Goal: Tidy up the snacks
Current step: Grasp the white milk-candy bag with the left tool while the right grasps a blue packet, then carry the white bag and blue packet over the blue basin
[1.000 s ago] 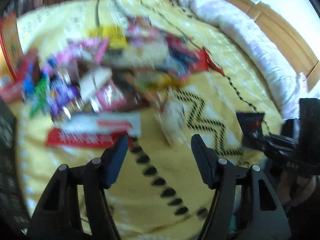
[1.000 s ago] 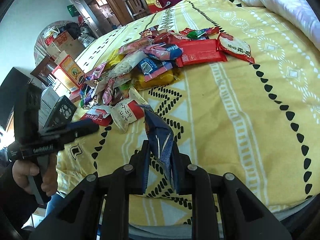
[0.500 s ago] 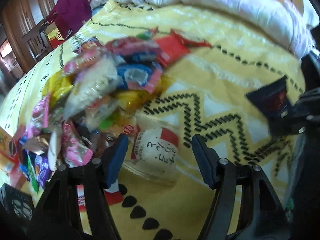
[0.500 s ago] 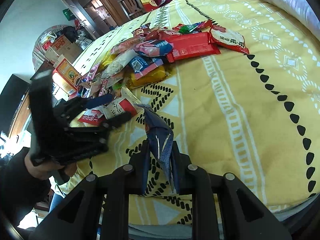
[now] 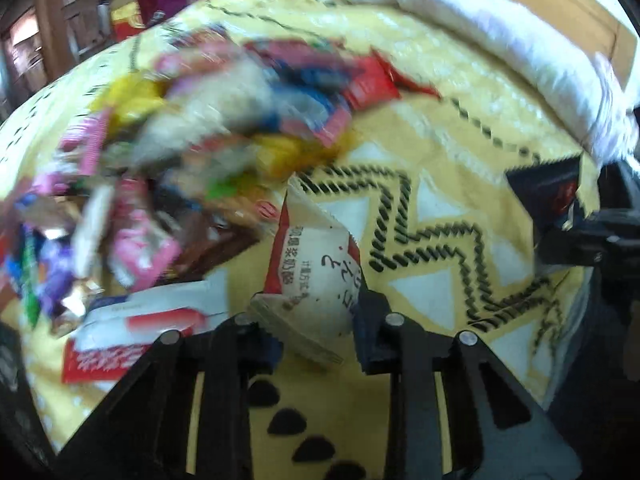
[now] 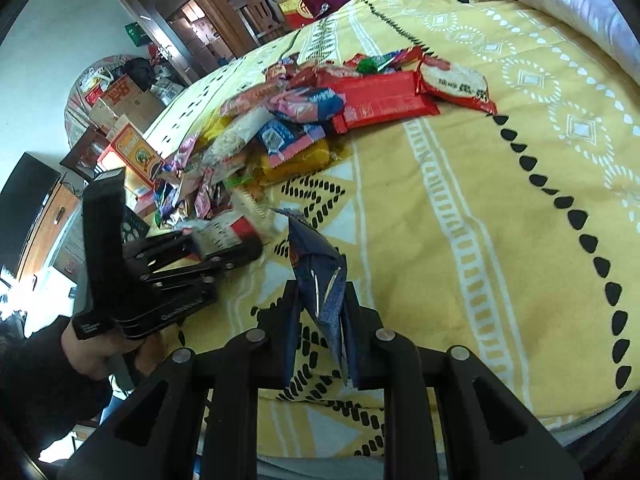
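Since the left hand-held gripper (image 5: 316, 320) has just been closing on the white-and-red snack pack (image 5: 316, 276) at the pile's (image 5: 224, 128) near edge on the bed (image 6: 500, 240), it looks light, crinkly, slippery; pinch the sealed edge. Right hand-held gripper (image 6: 320, 312) clamps a blue packet (image 6: 320, 276).

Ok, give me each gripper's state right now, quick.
Left gripper: jaws have just been closing, now shut on the white and red snack packet.
Right gripper: shut on the dark blue snack packet.
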`<state>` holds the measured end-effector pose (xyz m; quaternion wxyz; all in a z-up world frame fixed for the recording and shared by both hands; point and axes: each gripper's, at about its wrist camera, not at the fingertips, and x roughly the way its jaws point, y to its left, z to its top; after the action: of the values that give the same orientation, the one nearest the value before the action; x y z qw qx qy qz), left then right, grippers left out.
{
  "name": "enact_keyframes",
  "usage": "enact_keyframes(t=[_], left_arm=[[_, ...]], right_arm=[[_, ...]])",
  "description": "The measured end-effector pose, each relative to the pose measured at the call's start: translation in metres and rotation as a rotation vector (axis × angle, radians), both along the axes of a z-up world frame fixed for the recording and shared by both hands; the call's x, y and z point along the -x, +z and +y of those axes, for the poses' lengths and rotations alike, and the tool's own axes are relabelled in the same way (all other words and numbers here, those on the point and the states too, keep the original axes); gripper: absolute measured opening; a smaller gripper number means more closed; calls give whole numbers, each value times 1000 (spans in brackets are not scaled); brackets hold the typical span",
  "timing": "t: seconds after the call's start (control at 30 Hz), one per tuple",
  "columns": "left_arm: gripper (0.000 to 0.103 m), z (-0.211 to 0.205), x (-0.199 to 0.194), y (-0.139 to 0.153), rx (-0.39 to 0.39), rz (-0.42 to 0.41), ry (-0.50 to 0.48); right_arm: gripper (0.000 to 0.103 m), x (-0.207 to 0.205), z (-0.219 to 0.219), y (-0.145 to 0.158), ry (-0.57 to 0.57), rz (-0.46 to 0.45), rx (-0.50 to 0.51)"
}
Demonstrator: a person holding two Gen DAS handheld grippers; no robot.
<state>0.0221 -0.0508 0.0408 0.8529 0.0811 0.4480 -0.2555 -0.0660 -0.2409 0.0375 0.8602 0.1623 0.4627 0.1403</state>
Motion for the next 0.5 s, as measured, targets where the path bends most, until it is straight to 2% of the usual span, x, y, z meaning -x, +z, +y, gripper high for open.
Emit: enact_keyframes(t=[0.17, 0.3, 0.5], left_arm=[[28, 23, 13, 50, 107, -83, 81], [28, 51, 25, 93, 150, -159, 156], [28, 120, 48, 156, 113, -303, 348]], right_arm=[[23, -2, 4, 18, 4, -43, 37], [23, -4, 16, 44, 24, -97, 68], [23, -10, 60, 98, 100, -206, 88]])
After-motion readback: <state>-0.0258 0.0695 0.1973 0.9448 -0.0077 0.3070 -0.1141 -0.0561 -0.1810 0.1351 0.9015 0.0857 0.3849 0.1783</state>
